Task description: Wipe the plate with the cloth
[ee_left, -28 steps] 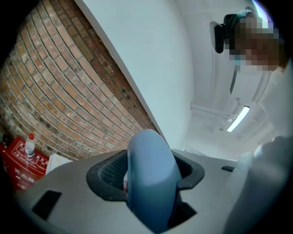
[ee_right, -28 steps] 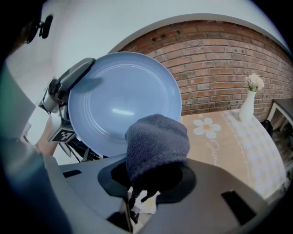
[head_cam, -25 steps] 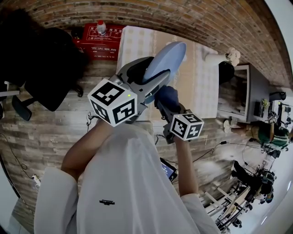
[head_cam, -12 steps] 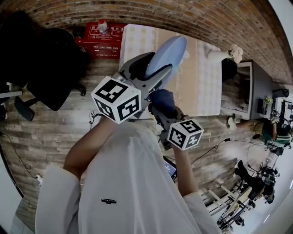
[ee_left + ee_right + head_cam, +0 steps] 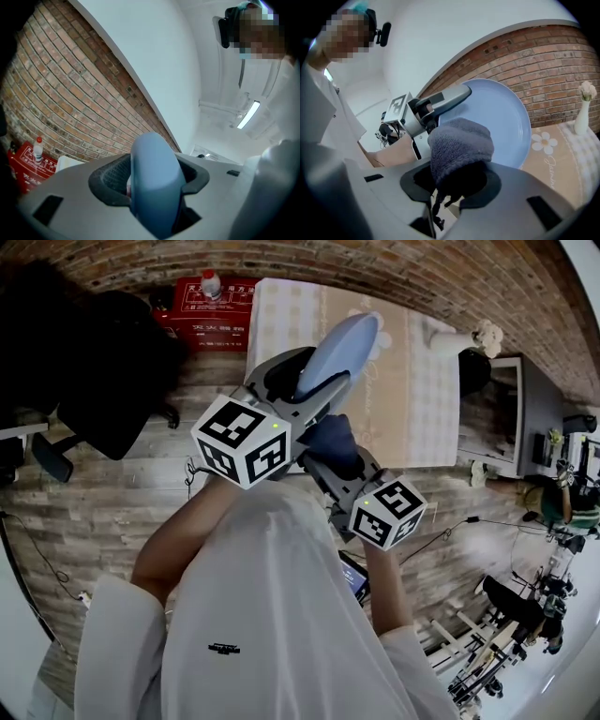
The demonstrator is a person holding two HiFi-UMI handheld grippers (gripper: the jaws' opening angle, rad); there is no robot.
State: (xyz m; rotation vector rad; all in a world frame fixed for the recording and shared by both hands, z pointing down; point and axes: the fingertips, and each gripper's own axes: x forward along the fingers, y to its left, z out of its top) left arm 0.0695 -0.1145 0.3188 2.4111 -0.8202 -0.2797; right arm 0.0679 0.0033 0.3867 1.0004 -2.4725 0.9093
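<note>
My left gripper (image 5: 309, 399) is clamped on the rim of the blue plate (image 5: 341, 345), held tilted above the table (image 5: 394, 390). My right gripper (image 5: 457, 180) grips the bunched dark cloth (image 5: 460, 143) at the plate's face. I judge wiping is under way, and the next move is a sweep across its upper face. The vase (image 5: 448, 337) holds flowers (image 5: 485, 334).

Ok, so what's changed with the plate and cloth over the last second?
The right gripper drew back slightly toward the person, dragging the cloth down the plate toward the left gripper. The plate turned a little more edge-on to the head view. Unchanged: left clamps the plate, right the cloth.
</note>
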